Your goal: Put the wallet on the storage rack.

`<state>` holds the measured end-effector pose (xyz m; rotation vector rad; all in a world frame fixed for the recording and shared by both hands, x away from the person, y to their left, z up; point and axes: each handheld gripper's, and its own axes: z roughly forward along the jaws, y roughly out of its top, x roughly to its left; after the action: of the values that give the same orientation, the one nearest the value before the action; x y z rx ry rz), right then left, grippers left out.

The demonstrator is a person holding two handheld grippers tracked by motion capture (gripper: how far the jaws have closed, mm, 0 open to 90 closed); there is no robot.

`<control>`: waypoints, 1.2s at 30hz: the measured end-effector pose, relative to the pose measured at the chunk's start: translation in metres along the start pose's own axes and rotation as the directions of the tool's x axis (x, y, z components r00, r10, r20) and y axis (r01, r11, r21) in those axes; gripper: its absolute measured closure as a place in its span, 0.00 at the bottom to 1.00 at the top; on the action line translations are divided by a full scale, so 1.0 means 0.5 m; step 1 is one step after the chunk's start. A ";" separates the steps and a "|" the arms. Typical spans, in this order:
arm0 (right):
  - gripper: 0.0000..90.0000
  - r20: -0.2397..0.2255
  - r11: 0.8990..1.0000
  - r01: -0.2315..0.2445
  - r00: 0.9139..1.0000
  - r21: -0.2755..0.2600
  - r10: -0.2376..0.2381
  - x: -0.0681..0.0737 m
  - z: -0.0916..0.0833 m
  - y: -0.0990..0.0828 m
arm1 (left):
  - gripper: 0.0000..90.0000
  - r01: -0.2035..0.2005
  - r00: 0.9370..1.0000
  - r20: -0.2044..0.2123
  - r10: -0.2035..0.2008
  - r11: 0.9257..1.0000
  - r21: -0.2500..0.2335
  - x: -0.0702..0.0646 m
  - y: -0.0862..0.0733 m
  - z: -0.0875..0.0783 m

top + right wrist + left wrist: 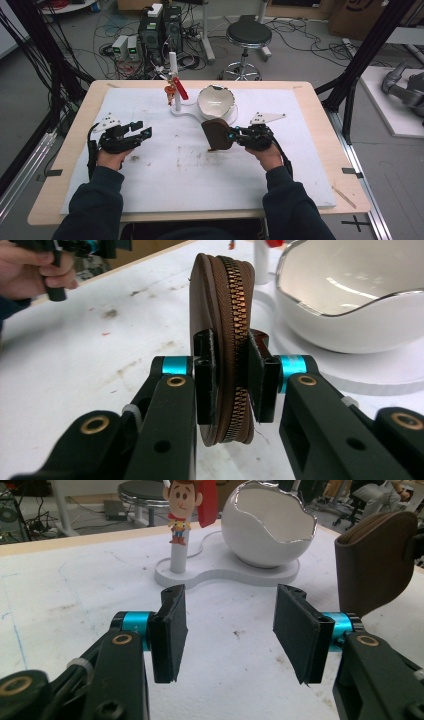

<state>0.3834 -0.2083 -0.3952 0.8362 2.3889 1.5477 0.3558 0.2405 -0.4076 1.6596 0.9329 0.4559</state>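
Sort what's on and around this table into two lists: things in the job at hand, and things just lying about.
In the job:
- brown zipped pouch, clamped on edge in the right gripper
- left gripper, open, nothing between its fingers
- white eggshell bowl beside the pouch, possibly

Lying about:
- cowboy figure on its post
- stool
- computer boxes and cables on the floor

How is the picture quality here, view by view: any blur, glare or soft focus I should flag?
High view: even room light, soft overall, the brown zip pouch reads only as a dark shape. Left gripper view: jaw pads sharp, the figurine and white bowl slightly soft, mild wide-angle bend at the edges. Right gripper view: zipper teeth crisp, a bright glare streak inside the bowl, the far hand blurred.
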 end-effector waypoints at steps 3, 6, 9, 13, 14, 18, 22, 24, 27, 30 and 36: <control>0.87 0.015 1.000 0.004 1.000 -0.020 -0.003 -0.001 -0.011 0.004 | 0.54 -0.005 1.000 -0.004 0.005 1.000 0.006 0.001 -0.001 0.001; 0.88 0.034 0.999 0.024 0.999 -0.038 -0.023 0.002 -0.022 0.016 | 0.55 -0.010 1.000 -0.001 0.010 1.000 0.015 0.000 -0.002 0.003; 0.88 0.053 0.997 0.048 0.998 -0.067 -0.045 0.004 -0.031 0.032 | 0.55 -0.013 1.000 0.000 0.013 1.000 0.018 -0.002 -0.003 0.006; 0.88 0.078 0.994 0.070 0.995 -0.086 -0.064 -0.001 -0.036 0.059 | 0.56 -0.015 1.000 0.000 0.015 1.000 0.024 -0.002 -0.004 0.009; 0.88 0.087 0.993 0.075 0.994 -0.094 -0.067 -0.003 -0.037 0.066 | 0.56 -0.017 1.000 0.002 0.017 1.000 0.023 -0.002 -0.004 0.009; 0.89 0.115 0.990 0.094 0.990 -0.106 -0.082 -0.010 -0.034 0.101 | 0.56 -0.018 1.000 0.004 0.018 1.000 0.024 -0.002 -0.005 0.010; 0.89 0.150 0.985 0.126 0.983 -0.114 -0.108 -0.020 -0.024 0.136 | 0.57 -0.017 1.000 0.008 0.017 1.000 0.023 -0.002 -0.005 0.011; 0.89 0.179 0.983 0.145 0.976 -0.110 -0.124 -0.026 -0.018 0.155 | 0.57 -0.017 1.000 0.008 0.017 1.000 0.022 -0.002 -0.005 0.011; 0.89 0.203 0.981 0.165 0.969 -0.101 -0.142 -0.036 -0.005 0.179 | 0.57 -0.014 1.000 0.008 0.014 1.000 0.019 0.000 -0.005 0.010; 0.89 0.229 0.979 0.193 0.958 -0.061 -0.174 -0.046 0.016 0.195 | 0.57 -0.016 1.000 0.009 0.015 1.000 0.020 0.002 -0.005 0.009; 0.89 0.274 0.967 0.249 0.927 0.058 -0.255 -0.070 0.059 0.203 | 0.58 -0.005 1.000 0.004 0.005 1.000 0.006 0.004 -0.004 0.007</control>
<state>0.4617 -0.1736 -0.3242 0.6683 2.2095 1.2185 0.3587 0.2402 -0.4110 1.6684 0.9280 0.4536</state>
